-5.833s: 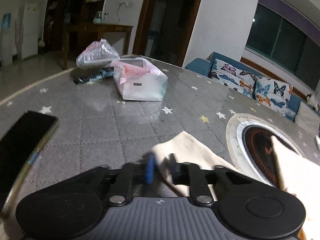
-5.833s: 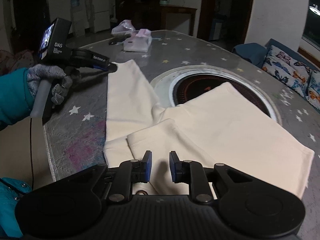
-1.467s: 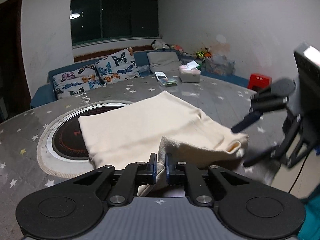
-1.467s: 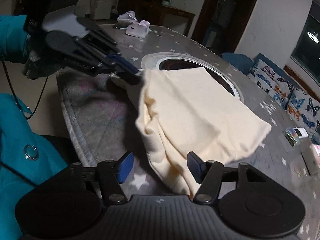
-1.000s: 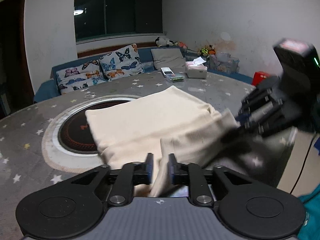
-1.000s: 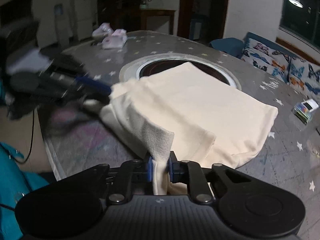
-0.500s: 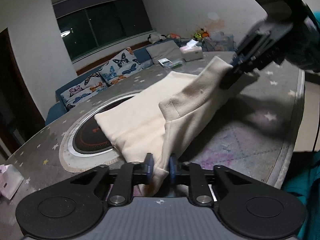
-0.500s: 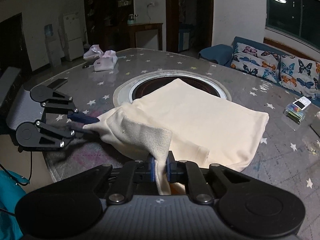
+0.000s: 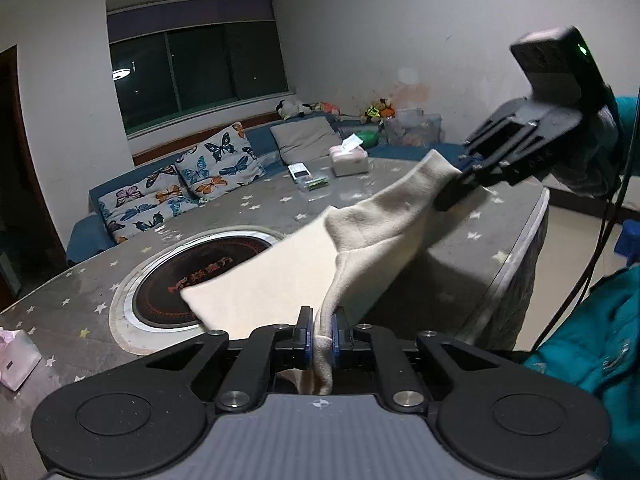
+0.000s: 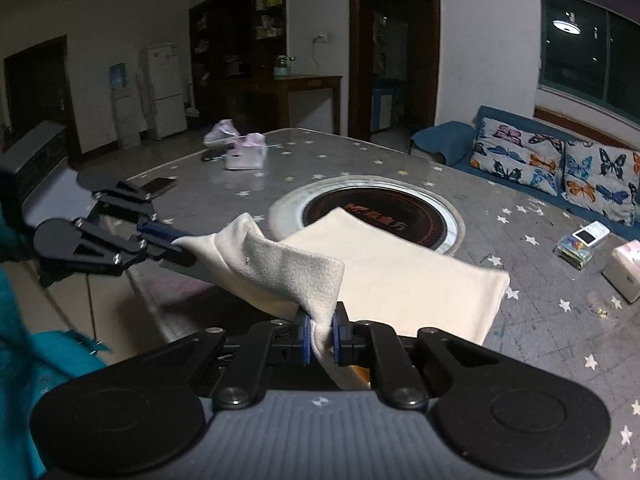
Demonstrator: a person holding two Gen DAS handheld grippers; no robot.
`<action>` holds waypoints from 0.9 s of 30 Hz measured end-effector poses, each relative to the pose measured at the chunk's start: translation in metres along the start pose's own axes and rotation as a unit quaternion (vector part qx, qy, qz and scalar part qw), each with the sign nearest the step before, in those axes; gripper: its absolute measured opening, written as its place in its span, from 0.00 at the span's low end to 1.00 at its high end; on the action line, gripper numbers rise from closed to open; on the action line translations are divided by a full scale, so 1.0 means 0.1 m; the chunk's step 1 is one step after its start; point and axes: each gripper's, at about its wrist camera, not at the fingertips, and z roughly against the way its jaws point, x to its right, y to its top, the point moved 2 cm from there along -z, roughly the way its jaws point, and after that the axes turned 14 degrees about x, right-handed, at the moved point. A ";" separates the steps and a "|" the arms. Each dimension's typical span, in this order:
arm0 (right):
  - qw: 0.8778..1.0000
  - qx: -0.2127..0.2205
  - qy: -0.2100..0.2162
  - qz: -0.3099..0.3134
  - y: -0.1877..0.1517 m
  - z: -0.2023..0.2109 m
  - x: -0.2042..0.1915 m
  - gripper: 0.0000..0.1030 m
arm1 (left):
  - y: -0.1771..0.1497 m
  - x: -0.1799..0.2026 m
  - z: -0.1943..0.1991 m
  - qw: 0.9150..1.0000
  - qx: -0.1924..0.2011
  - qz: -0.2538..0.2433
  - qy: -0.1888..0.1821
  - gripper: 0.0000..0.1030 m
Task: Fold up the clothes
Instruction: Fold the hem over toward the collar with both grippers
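A cream garment [image 9: 288, 280] lies folded on the grey star-patterned table [image 9: 80, 312], its near edge lifted off the surface. My left gripper [image 9: 320, 338] is shut on one corner of that edge. My right gripper [image 10: 320, 334] is shut on the other corner; it shows in the left wrist view [image 9: 460, 188] at the upper right, and the left gripper shows in the right wrist view [image 10: 180, 250] at the left. The cloth [image 10: 380, 276] hangs taut between them above the table's near edge; its far part rests beside the round black hotplate [image 10: 384, 216].
A tissue box [image 9: 350, 160], small packs [image 9: 308, 174] and a pink bag [image 9: 16, 356] sit on the table. Pink bags [image 10: 244, 152] and a phone [image 10: 158, 186] lie at the far side. A sofa with butterfly cushions [image 9: 180, 188] stands behind. My teal sleeve [image 9: 588, 328] is at the table edge.
Both grippers have lifted the garment's near edge higher and drawn it toward the table's edge, stretching it between them. Both stay shut on the cloth.
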 end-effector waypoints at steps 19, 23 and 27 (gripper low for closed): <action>0.999 -0.019 -0.038 -0.012 0.36 -1.01 0.95 0.09 | 0.13 -0.86 -1.32 0.997 -0.003 0.049 0.058 0.08; 0.998 -0.027 -0.053 -0.025 0.28 -1.34 1.13 0.09 | 0.00 -1.02 -1.64 0.995 -0.025 0.061 0.079 0.08; 0.996 -0.040 -0.071 -0.035 0.12 -1.62 1.24 0.09 | -0.17 -1.14 -1.87 0.991 -0.050 0.072 0.100 0.08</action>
